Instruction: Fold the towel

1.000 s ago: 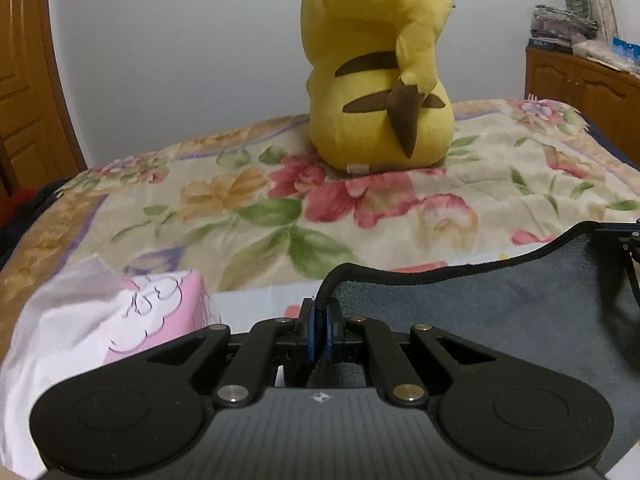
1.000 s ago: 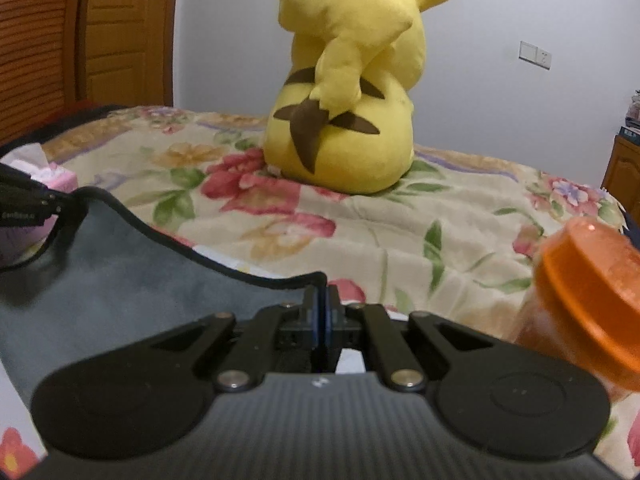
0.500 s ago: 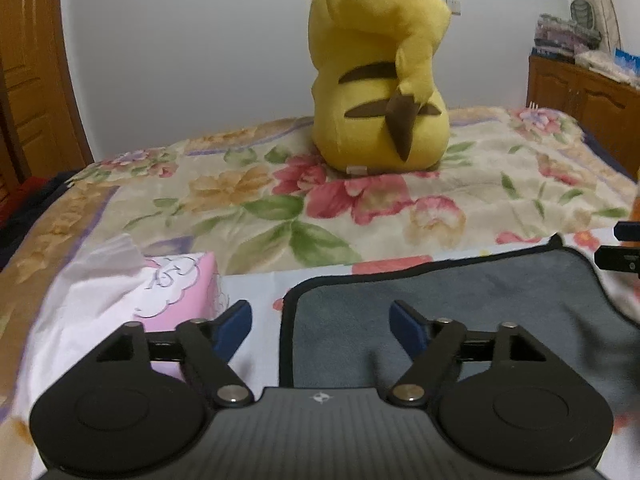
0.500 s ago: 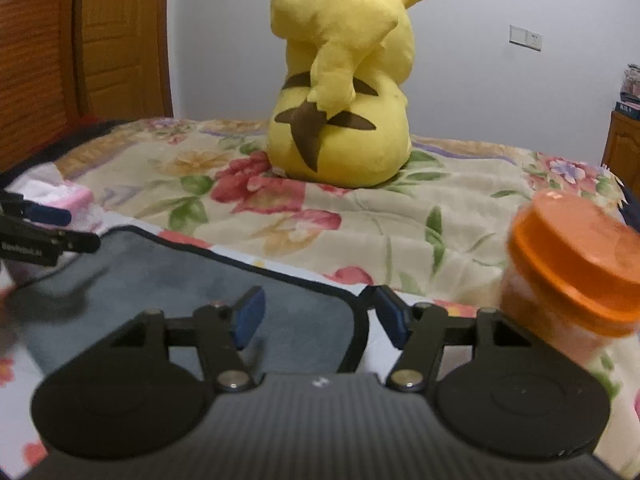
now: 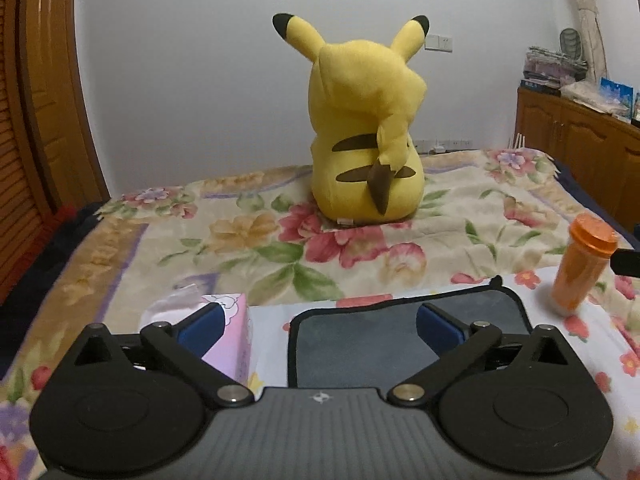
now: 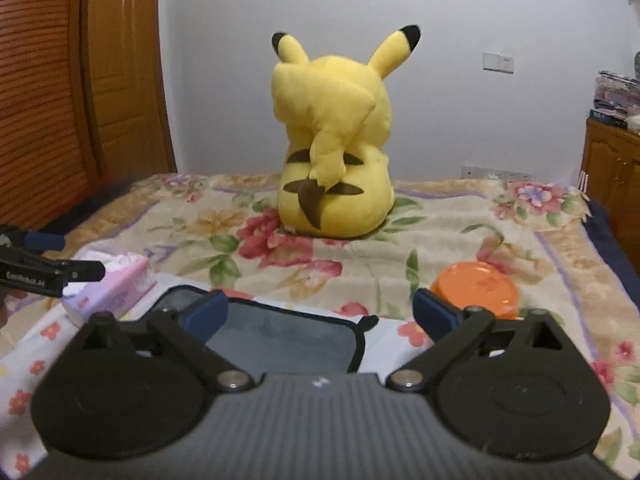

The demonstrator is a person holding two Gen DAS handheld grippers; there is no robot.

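A dark grey towel [image 5: 360,344] with black edging lies flat on the bed; it also shows in the right wrist view [image 6: 272,340]. My left gripper [image 5: 318,326] is open and empty, raised above the towel's left part. My right gripper [image 6: 320,314] is open and empty, raised above the towel's right corner. The left gripper's fingers [image 6: 44,258] show at the left edge of the right wrist view. The near part of the towel is hidden behind both gripper bodies.
A large yellow plush [image 5: 366,136] sits at the back of the floral bedspread [image 5: 248,240]. A pink tissue box [image 5: 236,332] lies left of the towel. An orange lidded bottle [image 5: 582,264] stands right of it. Wooden cabinets [image 5: 580,144] stand at the right.
Both grippers were shut on the towel's corners a second ago. They let go, opened wide, and rose and pulled back. The towel now lies flat.
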